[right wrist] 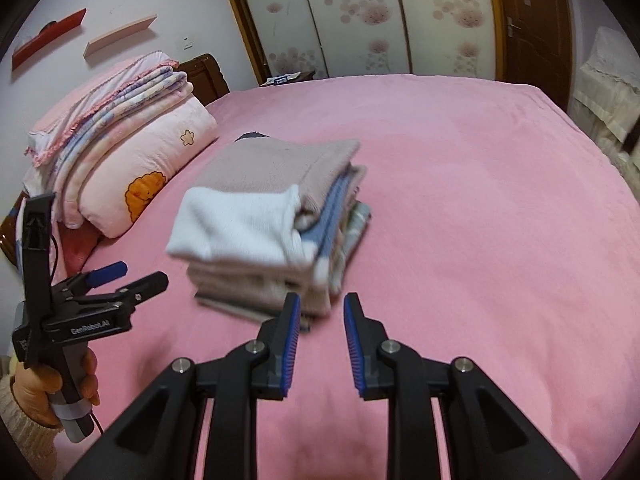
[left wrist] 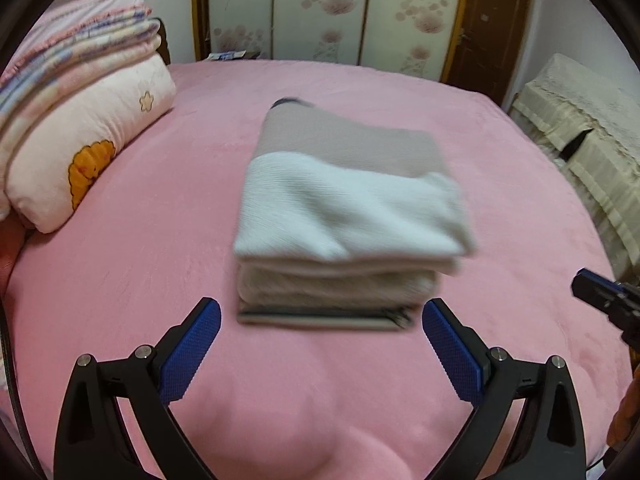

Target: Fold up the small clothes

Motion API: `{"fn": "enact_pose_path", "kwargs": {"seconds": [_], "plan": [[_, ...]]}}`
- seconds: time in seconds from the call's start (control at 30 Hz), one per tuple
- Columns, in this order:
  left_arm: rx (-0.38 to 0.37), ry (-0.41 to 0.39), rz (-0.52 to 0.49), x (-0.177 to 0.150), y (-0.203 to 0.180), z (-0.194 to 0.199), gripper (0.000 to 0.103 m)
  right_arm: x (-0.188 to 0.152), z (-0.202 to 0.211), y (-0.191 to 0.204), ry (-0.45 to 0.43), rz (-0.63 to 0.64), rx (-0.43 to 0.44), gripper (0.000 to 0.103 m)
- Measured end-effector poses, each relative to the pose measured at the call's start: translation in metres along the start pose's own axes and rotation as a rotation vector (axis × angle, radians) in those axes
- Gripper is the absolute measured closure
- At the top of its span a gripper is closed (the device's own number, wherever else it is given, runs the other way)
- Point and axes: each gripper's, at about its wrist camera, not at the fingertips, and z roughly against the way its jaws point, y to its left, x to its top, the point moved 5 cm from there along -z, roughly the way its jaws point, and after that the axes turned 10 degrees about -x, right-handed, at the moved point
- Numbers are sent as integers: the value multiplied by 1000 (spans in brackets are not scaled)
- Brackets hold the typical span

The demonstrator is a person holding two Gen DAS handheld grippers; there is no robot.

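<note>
A stack of folded clothes (left wrist: 352, 208) (right wrist: 248, 216) lies mid-bed on the pink cover (left wrist: 160, 240) (right wrist: 480, 240). Its top piece is white at the near end and dusty mauve at the far end; blue, beige and grey layers show underneath. My left gripper (left wrist: 322, 308) (right wrist: 142, 274) hangs just before the stack's near edge, jaws wide open and empty. My right gripper (right wrist: 323, 300) (left wrist: 588, 284) sits off the stack's near right corner. Its blue pads (right wrist: 290, 344) stand a narrow gap apart with nothing between them. Neither gripper touches the clothes.
Folded pink quilts and a pillow (left wrist: 80, 120) (right wrist: 132, 152) are piled at the bed's left side. Flowered wardrobe doors (left wrist: 320, 8) and a brown door (left wrist: 492, 28) stand beyond the bed. Cream-covered furniture (left wrist: 580, 128) lines the right. A hand (right wrist: 60, 392) holds the left gripper's handle.
</note>
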Motion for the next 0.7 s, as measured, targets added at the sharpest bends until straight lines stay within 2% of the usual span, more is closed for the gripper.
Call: {"fn": "enact_pose_path", "kwargs": {"seconds": [0.3, 0.4, 0.57, 0.7], "plan": [[-61, 4, 1, -58, -96, 92, 2, -60, 118, -37, -29, -27, -36, 80], [-99, -2, 17, -80, -121, 116, 2, -77, 148, -46, -46, -33, -46, 69], [-152, -3, 71, -112, -151, 145, 1, -110, 191, -61, -81, -22, -65, 67], [-184, -15, 93, -132, -170, 163, 1, -135, 217, -76, -90, -56, -48, 66]]}}
